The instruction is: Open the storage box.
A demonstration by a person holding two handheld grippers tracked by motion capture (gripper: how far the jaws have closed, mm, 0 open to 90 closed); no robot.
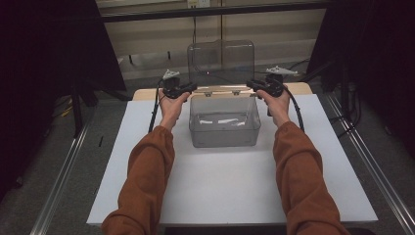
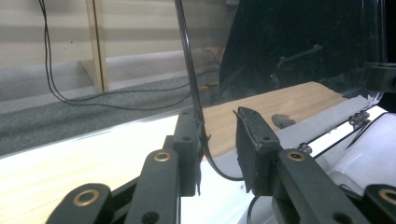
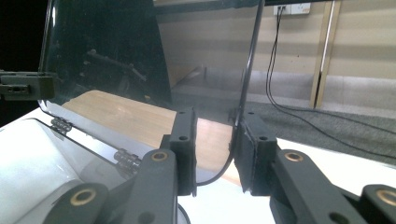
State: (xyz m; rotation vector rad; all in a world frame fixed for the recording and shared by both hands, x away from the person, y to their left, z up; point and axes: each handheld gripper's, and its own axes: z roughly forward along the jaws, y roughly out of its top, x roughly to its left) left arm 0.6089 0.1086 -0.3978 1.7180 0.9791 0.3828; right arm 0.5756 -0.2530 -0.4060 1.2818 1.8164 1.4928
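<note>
A clear plastic box (image 1: 224, 131) stands mid-table with its lid (image 1: 221, 59) swung up and standing upright at the back. My left gripper (image 1: 194, 87) is at the lid's lower left corner. In the left gripper view it (image 2: 217, 126) is open, and the lid's edge (image 2: 187, 60) runs between the jaws against the left one. My right gripper (image 1: 249, 83) mirrors it at the lower right corner. In the right gripper view it (image 3: 212, 119) is open astride the lid's edge (image 3: 251, 51), which lies by the right jaw. White scraps (image 1: 218, 121) lie inside the box.
The box sits on a white board (image 1: 220, 191) laid over a wooden tabletop (image 1: 141, 93). Metal rails (image 1: 63, 176) run along the floor on both sides. Black curtains (image 1: 44, 54) flank the area. Cables (image 2: 49, 70) hang down the back wall.
</note>
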